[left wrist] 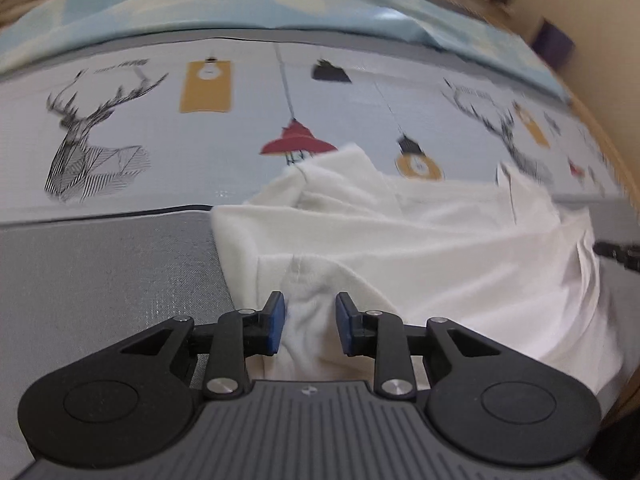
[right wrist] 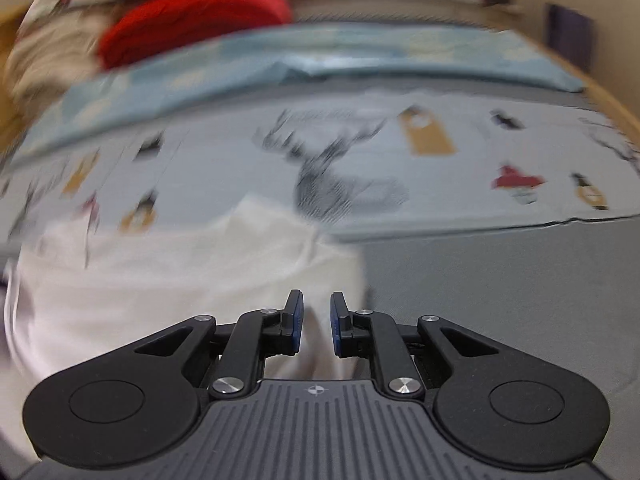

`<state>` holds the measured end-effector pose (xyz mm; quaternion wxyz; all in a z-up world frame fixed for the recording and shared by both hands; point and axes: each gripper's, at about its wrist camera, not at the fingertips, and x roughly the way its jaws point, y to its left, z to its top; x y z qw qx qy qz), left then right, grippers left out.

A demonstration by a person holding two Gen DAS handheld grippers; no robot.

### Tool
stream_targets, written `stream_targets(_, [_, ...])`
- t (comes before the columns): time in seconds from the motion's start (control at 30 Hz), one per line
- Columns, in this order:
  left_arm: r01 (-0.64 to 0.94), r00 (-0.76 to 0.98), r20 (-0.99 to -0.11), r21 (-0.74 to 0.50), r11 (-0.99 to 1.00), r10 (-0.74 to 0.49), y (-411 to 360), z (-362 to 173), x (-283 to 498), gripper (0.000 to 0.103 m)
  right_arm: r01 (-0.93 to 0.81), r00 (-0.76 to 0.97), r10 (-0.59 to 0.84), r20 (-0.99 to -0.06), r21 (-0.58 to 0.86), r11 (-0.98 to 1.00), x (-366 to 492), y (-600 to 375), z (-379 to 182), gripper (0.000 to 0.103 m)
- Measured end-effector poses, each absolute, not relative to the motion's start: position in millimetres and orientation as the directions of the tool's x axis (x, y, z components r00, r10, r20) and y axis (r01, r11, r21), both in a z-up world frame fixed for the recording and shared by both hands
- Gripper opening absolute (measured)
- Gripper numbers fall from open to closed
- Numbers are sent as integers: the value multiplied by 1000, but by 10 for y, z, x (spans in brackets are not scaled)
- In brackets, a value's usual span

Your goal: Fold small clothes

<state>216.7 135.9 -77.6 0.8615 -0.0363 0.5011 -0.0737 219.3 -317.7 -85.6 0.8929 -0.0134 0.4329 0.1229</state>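
The white shirt (left wrist: pixel 400 240) is soft and limp; each hand-held gripper, left (left wrist: pixel 310 324) and right (right wrist: pixel 316 324), pinches a bunched edge, jaws narrow.

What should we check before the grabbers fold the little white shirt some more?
1. White shirt lies on the grey mat: ok.
2. Cloth sits between the jaws of the left gripper: ok, a bunched fold is there.
3. Left jaws really pinching that fold: cannot tell, small gaps show beside the blue pads.
4. Cloth between the jaws of the right gripper: ok, white fabric is there, but whether they pinch it: cannot tell.
5. Shirt smooth and flat: not ok, it is rumpled with raised folds.
6. Room on the mat beside the shirt: ok, bare grey mat shows.
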Motion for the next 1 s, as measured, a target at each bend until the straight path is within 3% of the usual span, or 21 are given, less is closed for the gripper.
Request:
stream_targets(0.03, [108,482,-862,-122,987,-159,1343,-796,2164,26,-253,584,199,-787,57,966,2187,-3136,-898,15])
stream_targets(0.1, [120,476,-866,-106,987,-151,1343,-824,2174,7,-281,581,186,-793,19,959,2181,-3085,-944,15])
stream_targets(0.17, [114,479,-863,-122,986,-162,1395,-818,2189,5,-283,588,187,-787,17,959,2188,-3076,-929,10])
stream_targets(0.2, [107,486,-857,-132,985,-168,1428,-798,2196,4,-282,602,184,-777,9,959,2189,-3074,-904,0])
stream_targets(0.3, [41,566,-813,-138,990,-137,1593,-636,2203,4,-219,706,157,-691,-2,976,2214,-3151,-717,0])
stream_targets(0.4, [-48,671,-735,-173,984,-97,1750,-457,2207,3,-42,815,103,-570,119,992,2265,-3404,-469,0])
stream_targets(0.47, [-36,691,-719,-132,991,-71,1682,-437,2251,3,26,832,64,-551,154,988,2325,-3480,-437,0])
stream_targets(0.63, [0,601,-796,-93,996,-74,1528,-639,2397,4,-44,730,182,-659,220,974,2447,-3336,-545,1])
stream_targets(0.77, [-15,556,-826,-129,992,-99,1654,-722,2400,5,-140,651,206,-731,152,978,2372,-3207,-617,18])
stream_targets(0.87, [-41,528,-836,-202,979,-150,1773,-773,2404,9,-190,597,197,-778,101,976,2333,-3169,-752,18])
stream_targets(1.0, [-42,506,-850,-193,980,-146,1763,-831,2451,9,-260,542,171,-823,29,965,2303,-3062,-910,18])
